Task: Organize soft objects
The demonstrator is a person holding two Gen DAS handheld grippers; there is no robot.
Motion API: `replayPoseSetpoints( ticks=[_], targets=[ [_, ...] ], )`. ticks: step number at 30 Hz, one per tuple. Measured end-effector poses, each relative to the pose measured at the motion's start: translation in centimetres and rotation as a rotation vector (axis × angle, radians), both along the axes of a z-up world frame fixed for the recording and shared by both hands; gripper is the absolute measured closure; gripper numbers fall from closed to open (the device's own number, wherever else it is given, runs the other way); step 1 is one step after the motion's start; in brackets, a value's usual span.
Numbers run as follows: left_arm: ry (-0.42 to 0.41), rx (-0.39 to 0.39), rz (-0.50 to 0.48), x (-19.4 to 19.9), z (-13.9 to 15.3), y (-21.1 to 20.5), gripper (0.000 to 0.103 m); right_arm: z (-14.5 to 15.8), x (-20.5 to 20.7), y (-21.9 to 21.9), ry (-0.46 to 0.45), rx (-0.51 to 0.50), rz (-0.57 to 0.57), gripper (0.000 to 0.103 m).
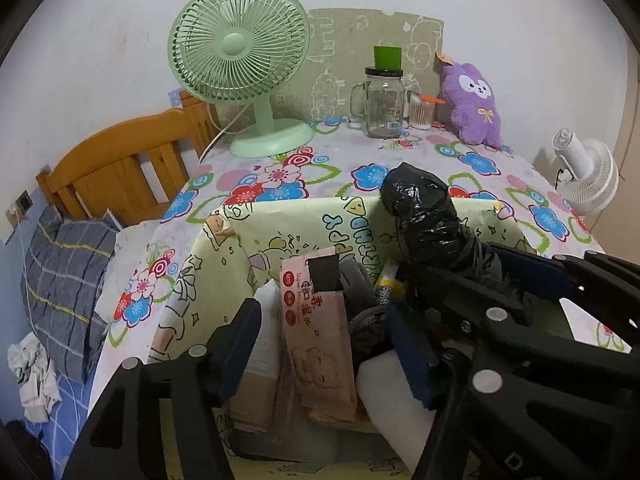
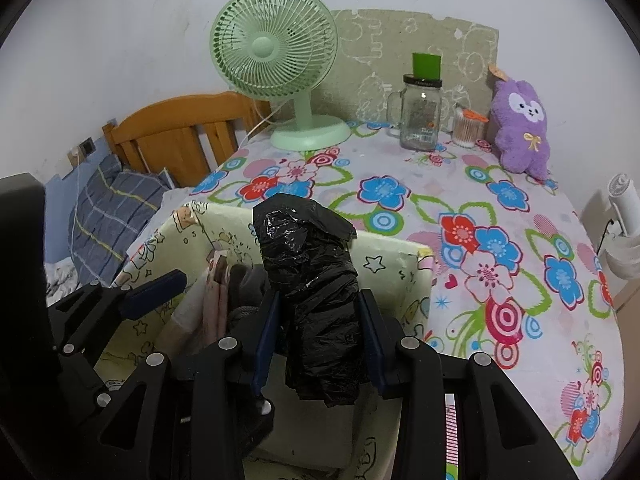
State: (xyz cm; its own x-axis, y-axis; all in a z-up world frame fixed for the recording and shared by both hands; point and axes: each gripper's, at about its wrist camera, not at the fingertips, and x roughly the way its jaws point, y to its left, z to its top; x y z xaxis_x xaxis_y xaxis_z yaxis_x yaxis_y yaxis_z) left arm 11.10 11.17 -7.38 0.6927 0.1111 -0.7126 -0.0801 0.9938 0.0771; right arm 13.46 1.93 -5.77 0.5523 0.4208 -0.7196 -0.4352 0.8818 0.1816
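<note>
Black plastic bag roll (image 2: pixel 316 296), light, crinkly and likely slippery, sat clamped at mid-length in the right hand-held gripper (image 2: pixel 320 344) above the box (image 2: pixel 392 260); the left hand-held gripper (image 1: pixel 324 340) hung apart.
</note>
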Motion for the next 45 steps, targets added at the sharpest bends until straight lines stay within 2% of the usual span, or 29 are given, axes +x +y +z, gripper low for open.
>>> replayPoseSetpoints(
  ticks=[3,9,13,20,36,45],
  targets=[
    [0.005,0.001,-0.006,-0.1,0.0,-0.2,0.026,-0.1,0.0,0.0,-0.009,0.000,0.011,0.060],
    [0.013,-0.009,-0.004,-0.6,0.1,-0.3,0.023,0.2,-0.2,-0.1,-0.025,-0.016,0.039,0.047],
    [0.006,-0.004,0.000,-1.2,0.5,-0.5,0.021,0.6,-0.6,-0.3,-0.048,-0.019,0.034,0.033],
    [-0.023,0.007,-0.002,-2.0,1.7,-1.4,0.018,1.8,-1.6,-1.5,-0.091,-0.006,0.017,0.023],
    [-0.117,0.005,-0.055,-5.0,5.3,-5.4,0.004,5.2,-4.9,-6.9,-0.168,0.039,-0.092,0.012],
    [-0.161,-0.019,-0.061,-6.7,6.9,-7.3,0.001,7.0,-6.6,-10.3,-0.200,0.054,-0.149,0.008]
  ],
)
